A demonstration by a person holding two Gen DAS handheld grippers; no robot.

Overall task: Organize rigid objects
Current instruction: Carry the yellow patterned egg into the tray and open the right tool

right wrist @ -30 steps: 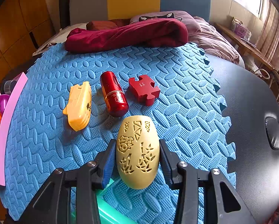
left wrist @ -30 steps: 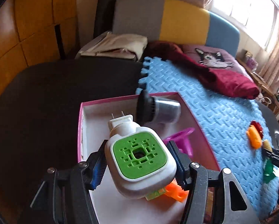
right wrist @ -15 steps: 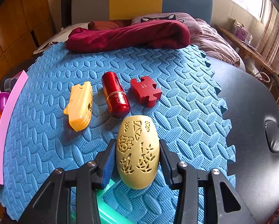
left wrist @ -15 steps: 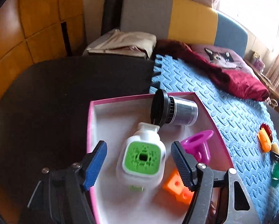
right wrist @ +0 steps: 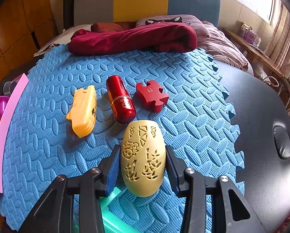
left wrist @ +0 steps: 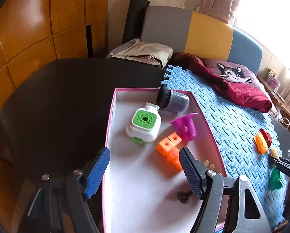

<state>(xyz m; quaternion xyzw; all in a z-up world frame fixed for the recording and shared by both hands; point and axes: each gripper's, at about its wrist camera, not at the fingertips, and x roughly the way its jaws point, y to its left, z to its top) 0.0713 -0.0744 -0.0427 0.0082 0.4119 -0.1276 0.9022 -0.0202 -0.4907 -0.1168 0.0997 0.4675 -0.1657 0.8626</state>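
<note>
In the left wrist view a pink-rimmed box [left wrist: 110, 120] holds a white plug-in device with a green face [left wrist: 144, 124], a black-lidded jar [left wrist: 173, 100], a purple piece [left wrist: 184, 125] and orange cubes [left wrist: 169, 149]. My left gripper [left wrist: 145, 149] hovers over the box's near end; its jaws are opening and nothing is between them. In the right wrist view my right gripper [right wrist: 142, 147] is shut on a yellow carved egg [right wrist: 143, 159] above the blue foam mat [right wrist: 193, 116]. Beyond the egg lie an orange plastic piece [right wrist: 84, 110], a red cylinder [right wrist: 120, 102] and a red puzzle piece [right wrist: 151, 95].
A green plastic piece [right wrist: 110, 213] lies under the right gripper. A dark red cloth [right wrist: 133, 38] is bunched at the mat's far edge. The black table [left wrist: 57, 101] surrounds the mat. The box's pink edge [right wrist: 7, 124] shows at the left of the right wrist view.
My left gripper let go of the white and green device, which now lies in the box, and drew back with its jaws wider. The right gripper kept still on the egg.
</note>
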